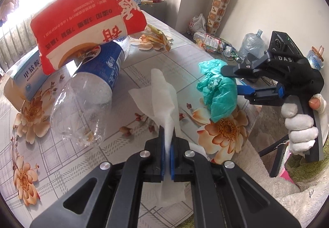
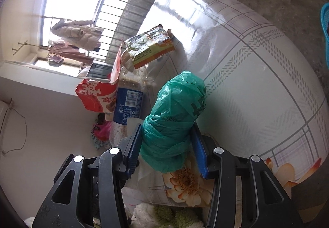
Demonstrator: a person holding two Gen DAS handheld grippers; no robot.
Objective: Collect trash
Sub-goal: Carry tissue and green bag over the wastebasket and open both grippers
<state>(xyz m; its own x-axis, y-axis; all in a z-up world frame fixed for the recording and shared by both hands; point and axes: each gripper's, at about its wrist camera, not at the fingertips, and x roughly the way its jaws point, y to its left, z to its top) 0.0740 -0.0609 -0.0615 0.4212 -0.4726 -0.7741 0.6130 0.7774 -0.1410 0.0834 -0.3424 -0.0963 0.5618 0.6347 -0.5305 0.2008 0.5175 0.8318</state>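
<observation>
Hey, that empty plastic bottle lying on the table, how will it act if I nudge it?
The plastic bottle lies on its side, so it will probably roll. It looks empty and thin-walled: likely light and easily dented. The red bag leaning on it may slide off.

A lived-in home room. Clothes hang by a barred window. A flowered cloth covers the surface, and a water jug stands on the floor.

Free room vs obstacles on the table

Bare tablecloth is open on the far side of the green bag. Other side is crowded: plastic bottle, red-white pack leaning on it, medicine box behind. Snack wrapper lies beyond the bottle.
</observation>
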